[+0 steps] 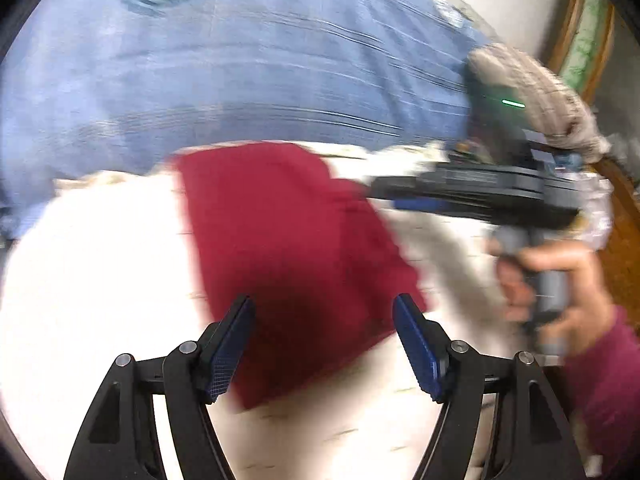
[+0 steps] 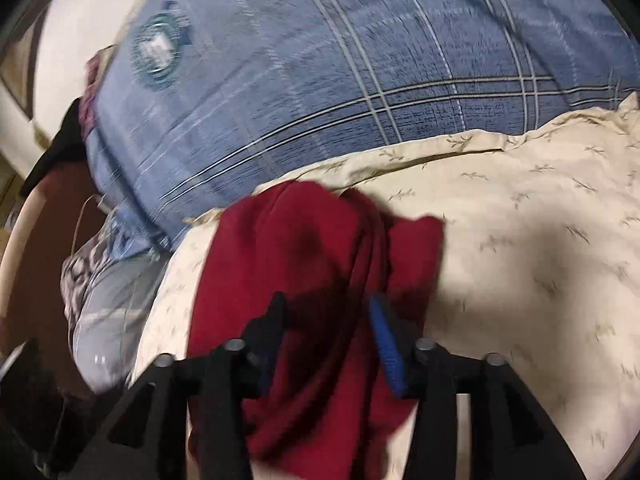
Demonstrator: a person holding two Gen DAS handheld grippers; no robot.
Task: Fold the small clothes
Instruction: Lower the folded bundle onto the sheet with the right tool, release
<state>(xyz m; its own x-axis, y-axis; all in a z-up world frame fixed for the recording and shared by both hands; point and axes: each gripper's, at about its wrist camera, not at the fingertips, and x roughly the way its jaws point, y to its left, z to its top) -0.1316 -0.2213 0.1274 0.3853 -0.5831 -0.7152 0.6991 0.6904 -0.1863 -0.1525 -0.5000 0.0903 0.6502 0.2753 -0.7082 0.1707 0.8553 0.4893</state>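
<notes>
Starting at your left, your left gripper (image 1: 324,344) stands with its jaws wide apart and nothing pinched between them; the red garment (image 1: 292,248) lies flat on the cream sheet (image 1: 80,280) just under and ahead of the blue pads (image 1: 230,354). From that side the cloth reads as a fairly neat slab with straight edges, so at least one fold looks done, though the blur keeps you from counting layers. Moving right, your right hand (image 1: 560,292) holds the other tool over the far edge of the same garment. In its own view your right gripper (image 2: 328,340) is also spread, its fingers clear of the cloth, with the red garment (image 2: 312,280) below them; here a lengthwise ridge shows and a corner sticks out to the right, so the fold looks loose and uneven on that side. The blue checked quilt (image 2: 360,60) sits behind, touching the sheet's far edge. My reading: you have let go after a fold, and what is left is to tidy that stray corner, perhaps fold once more, then set the piece aside. No other small clothes waiting can be made out.
</notes>
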